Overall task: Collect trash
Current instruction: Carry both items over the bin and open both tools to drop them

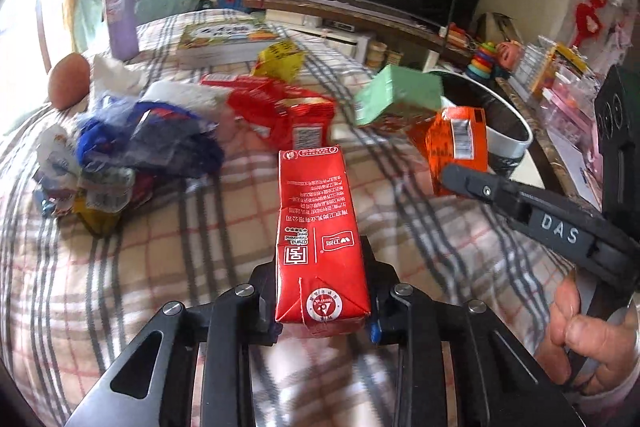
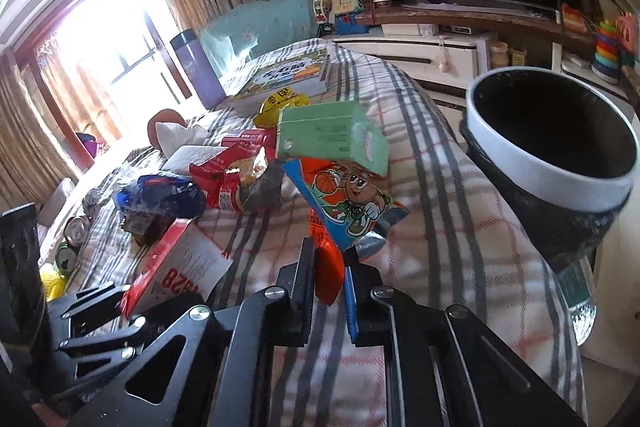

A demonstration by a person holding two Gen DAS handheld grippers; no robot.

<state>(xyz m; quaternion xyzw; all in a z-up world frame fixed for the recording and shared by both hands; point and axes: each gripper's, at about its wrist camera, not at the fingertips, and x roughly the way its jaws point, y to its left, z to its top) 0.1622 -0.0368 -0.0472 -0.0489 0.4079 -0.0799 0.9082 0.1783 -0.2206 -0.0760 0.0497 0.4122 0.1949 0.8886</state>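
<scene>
**Both claws loaded, bin on my right**

My left claw (image 1: pixel 322 291) pinches the red drink carton (image 1: pixel 318 239) near its base, so it juts forward. My right claw (image 2: pixel 330 267) nips the orange snack wrapper (image 2: pixel 348 203) by its edge, probably firmly. The black bin (image 2: pixel 556 143) waits beside the plaid bedcover (image 2: pixel 440 227), close for dropping.

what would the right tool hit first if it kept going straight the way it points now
Probably the pale green carton. The right tool, shut on an orange cartoon snack wrapper, points across the plaid bedcover at that carton lying just beyond the wrapper. The white-rimmed black bin sits off to the right. Depth is unclear.
</scene>
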